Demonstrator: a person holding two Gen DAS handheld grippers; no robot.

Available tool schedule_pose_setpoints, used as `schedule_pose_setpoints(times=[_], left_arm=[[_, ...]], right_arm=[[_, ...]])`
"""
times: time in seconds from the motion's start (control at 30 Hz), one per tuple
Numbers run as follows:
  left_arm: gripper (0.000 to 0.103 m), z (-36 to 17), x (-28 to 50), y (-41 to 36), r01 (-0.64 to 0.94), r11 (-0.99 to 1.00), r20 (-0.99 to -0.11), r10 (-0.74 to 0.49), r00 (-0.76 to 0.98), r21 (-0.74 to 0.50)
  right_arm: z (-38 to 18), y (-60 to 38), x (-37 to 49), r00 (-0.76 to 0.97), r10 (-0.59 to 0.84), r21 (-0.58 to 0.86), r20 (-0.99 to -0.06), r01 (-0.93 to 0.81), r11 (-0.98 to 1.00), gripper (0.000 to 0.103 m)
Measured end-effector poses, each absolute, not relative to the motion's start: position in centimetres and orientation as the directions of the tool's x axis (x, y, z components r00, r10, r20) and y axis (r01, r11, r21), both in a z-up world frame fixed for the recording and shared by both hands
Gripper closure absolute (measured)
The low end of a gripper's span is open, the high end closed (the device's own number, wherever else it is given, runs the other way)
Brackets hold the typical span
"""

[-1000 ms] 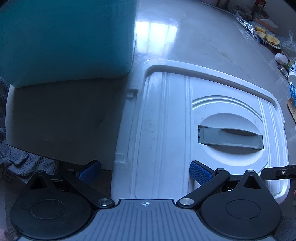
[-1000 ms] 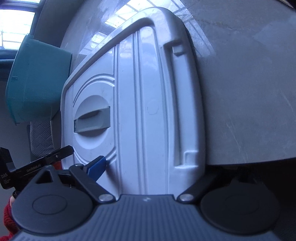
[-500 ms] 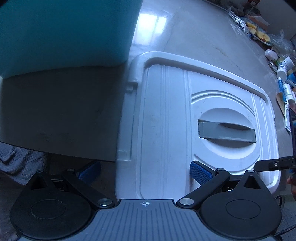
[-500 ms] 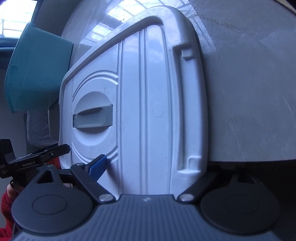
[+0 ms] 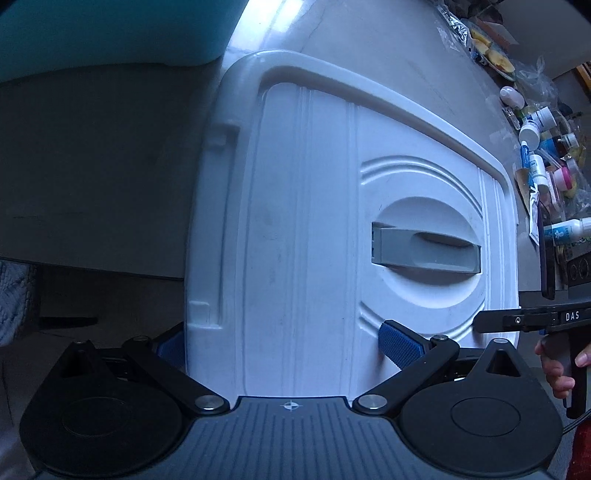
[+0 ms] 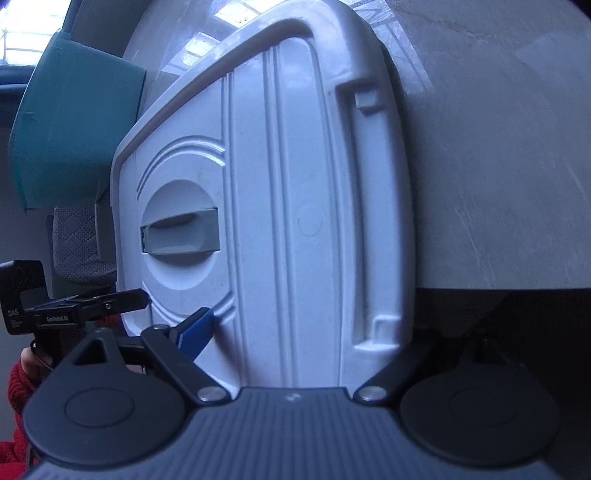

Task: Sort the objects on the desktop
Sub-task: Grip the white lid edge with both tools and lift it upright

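A white plastic storage-box lid (image 5: pixel 314 221) with a grey recessed handle (image 5: pixel 424 251) fills both views; it also shows in the right wrist view (image 6: pixel 288 206). My left gripper (image 5: pixel 284 345) is closed on the lid's near left edge, one blue pad on top (image 5: pixel 399 347), the other underneath. My right gripper (image 6: pixel 295 332) is closed on the lid's near right edge, one blue pad (image 6: pixel 195 332) on top, the other hidden below. The lid lies over the grey table (image 6: pixel 498 166) edge.
A teal tub (image 5: pixel 110 29) stands at the far left, seen also in the right wrist view (image 6: pixel 74 122). Several small bottles and tubes (image 5: pixel 546 173) and a bag of food (image 5: pixel 491 55) lie at the far right. Grey quilted fabric (image 6: pixel 77 243) lies below the table.
Both grippers hold the lid as before. The views have shifted so the lid looks closer and larger, the teal tub slides off toward the upper left, and more bottles show at right.
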State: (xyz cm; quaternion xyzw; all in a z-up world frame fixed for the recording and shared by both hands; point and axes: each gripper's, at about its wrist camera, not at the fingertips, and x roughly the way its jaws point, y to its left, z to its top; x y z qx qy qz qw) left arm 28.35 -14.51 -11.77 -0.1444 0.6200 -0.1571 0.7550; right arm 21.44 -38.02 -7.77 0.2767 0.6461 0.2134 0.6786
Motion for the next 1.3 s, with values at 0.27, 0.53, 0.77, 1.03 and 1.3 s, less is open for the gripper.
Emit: schedule_pose_setpoints(times=[0.27, 0.53, 0.77, 1.03, 1.3], left_arm=[[0.000, -14.5, 28.9, -15.5, 0.082, 0.830, -0.809, -0.556, 0.190, -0.552], [0.000, -13.9, 27.9, -16.1, 0.076, 0.842, -0.814, -0.536, 0.224, -0.533], [0.000, -12.4, 26.8, -15.9, 0.108, 0.854, -0.817, -0.518, 0.254, -0.509], [0.000, -10.5, 24.5, -14.9, 0.127, 0.861, -0.815, -0.507, 0.280, -0.492], [0.000, -8.3, 20.8, -13.9, 0.142, 0.866, -0.799, -0.498, 0.337, -0.480]], right_arm=[[-8.0, -41.1, 21.2, 0.068, 0.643, 0.646, -0.763, 0.063, 0.761, 0.012], [-7.1, -41.2, 20.6, 0.096, 0.616, 0.621, -0.782, 0.049, 0.782, 0.010], [-6.4, -41.0, 19.9, 0.117, 0.615, 0.623, -0.780, 0.046, 0.781, 0.010], [-5.3, -41.0, 18.2, 0.146, 0.613, 0.623, -0.776, 0.035, 0.781, 0.010], [-3.6, -39.8, 15.4, 0.181, 0.606, 0.615, -0.774, -0.010, 0.789, 0.010]])
